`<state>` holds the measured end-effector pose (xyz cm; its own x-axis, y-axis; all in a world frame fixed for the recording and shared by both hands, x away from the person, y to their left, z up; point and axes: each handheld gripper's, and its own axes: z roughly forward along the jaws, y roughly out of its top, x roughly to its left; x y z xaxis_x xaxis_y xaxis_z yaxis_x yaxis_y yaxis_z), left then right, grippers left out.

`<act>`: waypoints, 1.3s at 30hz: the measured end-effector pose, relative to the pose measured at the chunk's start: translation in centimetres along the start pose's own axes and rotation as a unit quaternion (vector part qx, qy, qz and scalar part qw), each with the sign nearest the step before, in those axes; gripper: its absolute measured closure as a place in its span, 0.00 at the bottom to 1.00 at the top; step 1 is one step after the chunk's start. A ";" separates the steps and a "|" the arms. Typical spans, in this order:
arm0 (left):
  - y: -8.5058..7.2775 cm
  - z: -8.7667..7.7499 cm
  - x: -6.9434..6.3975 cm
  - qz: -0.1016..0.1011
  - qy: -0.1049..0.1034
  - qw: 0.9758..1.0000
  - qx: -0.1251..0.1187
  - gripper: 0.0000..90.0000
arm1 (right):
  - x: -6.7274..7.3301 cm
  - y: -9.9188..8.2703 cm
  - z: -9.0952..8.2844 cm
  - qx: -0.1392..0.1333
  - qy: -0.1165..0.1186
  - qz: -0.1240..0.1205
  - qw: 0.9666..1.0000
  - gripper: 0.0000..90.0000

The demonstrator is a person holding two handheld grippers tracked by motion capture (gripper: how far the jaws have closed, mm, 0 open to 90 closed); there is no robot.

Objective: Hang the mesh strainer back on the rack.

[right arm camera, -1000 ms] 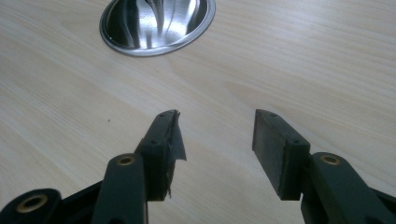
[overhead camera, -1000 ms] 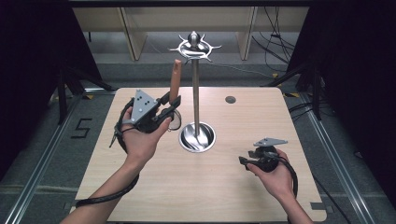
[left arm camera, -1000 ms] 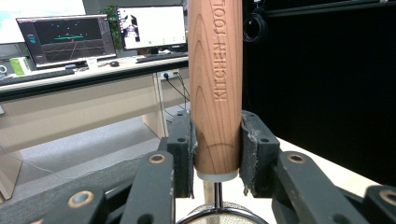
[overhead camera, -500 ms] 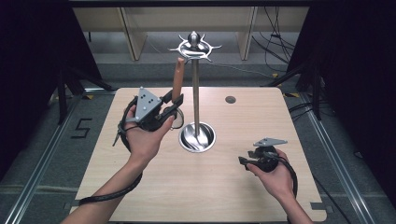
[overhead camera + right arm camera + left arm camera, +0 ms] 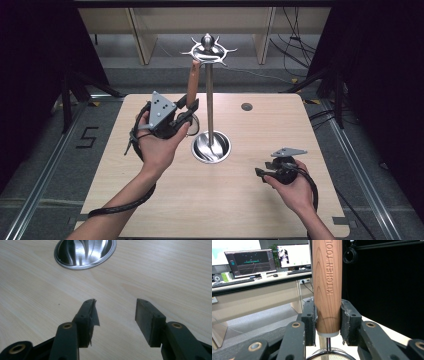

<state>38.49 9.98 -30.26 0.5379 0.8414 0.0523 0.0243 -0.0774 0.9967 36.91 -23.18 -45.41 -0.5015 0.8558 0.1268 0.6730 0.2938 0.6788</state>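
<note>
We clamp our left gripper (image 5: 327, 322) low on the stiff, light wooden strainer handle (image 5: 327, 285), mesh below; right gripper (image 5: 115, 315) gapes empty.

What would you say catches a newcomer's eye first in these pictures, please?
Probably the tall metal stand at the table's centre, with its star-shaped hook crown and shiny round base. Next, the left gripper shut on a wooden handle stamped KITCHEN TOOL, held upright beside the pole. The right gripper hangs open over bare table.
</note>
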 end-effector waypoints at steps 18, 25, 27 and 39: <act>0.1 1.1 -0.3 -0.006 0.018 1.000 0.004 0.75 | 0.0 0.0 0.0 0.000 0.001 0.002 1.000 0.57; -0.1 1.6 -0.3 -0.007 0.022 1.000 0.006 0.75 | 0.0 0.0 0.1 -0.005 0.008 0.006 1.000 0.57; -0.1 1.7 -0.3 -0.005 0.024 1.000 0.008 0.75 | -0.1 0.0 0.0 0.001 0.004 0.001 1.000 0.57; -0.4 2.4 -0.4 -0.001 0.030 0.999 0.013 0.75 | 0.1 0.0 0.0 0.002 0.002 0.000 1.000 0.57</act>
<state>40.33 8.42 -30.80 0.4870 0.8716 0.0552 0.0481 -0.0898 0.9948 36.86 -23.12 -45.42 -0.5039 0.8539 0.1303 0.6755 0.2956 0.6755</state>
